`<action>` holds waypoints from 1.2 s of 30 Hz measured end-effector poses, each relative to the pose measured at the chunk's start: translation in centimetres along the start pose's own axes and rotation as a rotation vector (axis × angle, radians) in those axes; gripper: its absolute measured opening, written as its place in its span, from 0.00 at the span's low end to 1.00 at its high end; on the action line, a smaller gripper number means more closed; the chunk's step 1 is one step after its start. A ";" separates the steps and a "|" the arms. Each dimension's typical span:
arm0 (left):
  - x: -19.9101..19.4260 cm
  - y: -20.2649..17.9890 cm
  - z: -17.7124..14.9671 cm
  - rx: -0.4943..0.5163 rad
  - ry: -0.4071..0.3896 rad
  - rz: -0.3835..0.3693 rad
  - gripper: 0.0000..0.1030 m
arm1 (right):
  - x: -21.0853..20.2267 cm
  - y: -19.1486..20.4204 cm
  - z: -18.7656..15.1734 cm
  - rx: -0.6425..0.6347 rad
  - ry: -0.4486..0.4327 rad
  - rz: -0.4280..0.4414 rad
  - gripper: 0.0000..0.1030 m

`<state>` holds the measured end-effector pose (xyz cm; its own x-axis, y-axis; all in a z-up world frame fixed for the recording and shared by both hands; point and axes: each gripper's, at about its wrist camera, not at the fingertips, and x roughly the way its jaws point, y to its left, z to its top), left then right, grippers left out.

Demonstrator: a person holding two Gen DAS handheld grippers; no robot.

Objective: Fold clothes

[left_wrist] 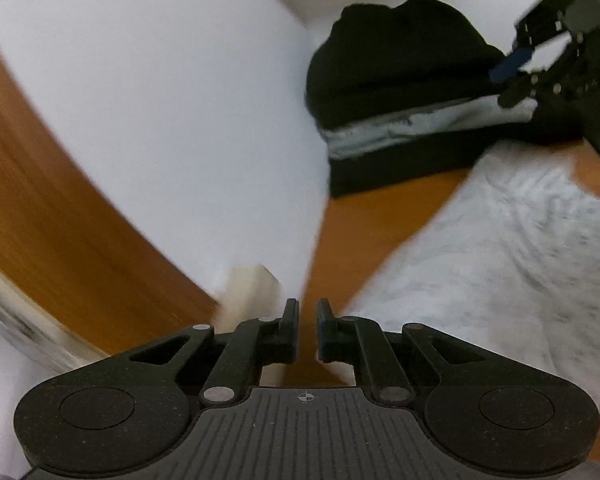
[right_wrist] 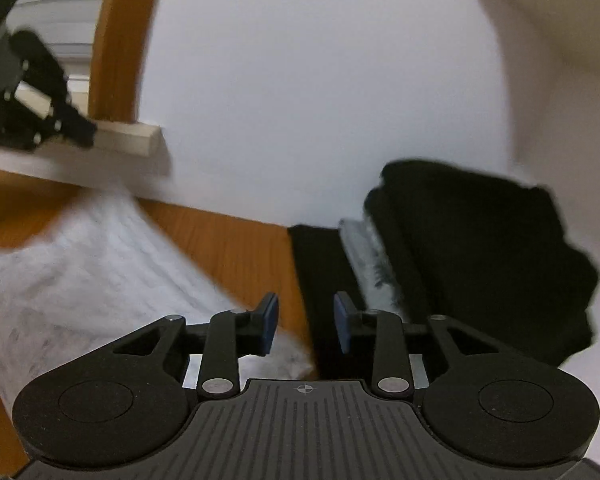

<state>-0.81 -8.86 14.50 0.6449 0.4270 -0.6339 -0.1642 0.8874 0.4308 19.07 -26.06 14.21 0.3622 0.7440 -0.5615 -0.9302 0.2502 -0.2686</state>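
**Both grippers lifted clear above the grey garment, nothing held**

Left gripper (left_wrist: 308,330): jaws nearly together, a thin gap, nothing between them. Right gripper (right_wrist: 306,322): jaws apart, blue pads (right_wrist: 271,322) bare, wooden table (right_wrist: 236,236) showing through the gap. Neither grips cloth.

Pale grey heathered garment (left_wrist: 500,264) lies on the table, lower right of the left-wrist view, lower left of the right-wrist view. It looks like a soft knit with mottled flecks, seemingly folded into a long band with a straight edge; blur hides any finer detail. Stack of folded clothes (right_wrist: 480,256) sits at centre right of the right-wrist view: black pieces with one light grey layer sandwiched between, top piece mounded rather than flat.

Judgement: the fold on the grey piece seems done or close to done, and the likely next job is taking hold of it again. To do it well, the left jaws would need widening first; both should take the same edge near opposite corners, lift level, and keep the band from sagging open. Frames are smeared, so aiming should wait for a steadier view.
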 end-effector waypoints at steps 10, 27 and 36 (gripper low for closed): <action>0.8 0.3 -5.8 -0.336 -0.006 -0.136 0.19 | 1.2 1.8 -6.1 0.177 -0.002 0.144 0.34; 1.2 -1.0 -9.7 -0.543 -0.076 -0.149 0.01 | 3.8 1.5 -10.1 0.303 -0.019 0.144 0.38; -0.3 0.7 -13.1 -0.672 -0.078 -0.142 0.01 | 3.8 0.7 -10.8 0.350 -0.048 0.164 0.38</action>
<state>-10.90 -6.15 6.57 0.7422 0.3072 -0.5956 -0.4847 0.8598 -0.1606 20.39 -29.72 3.45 0.2111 0.8177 -0.5355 -0.9426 0.3153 0.1098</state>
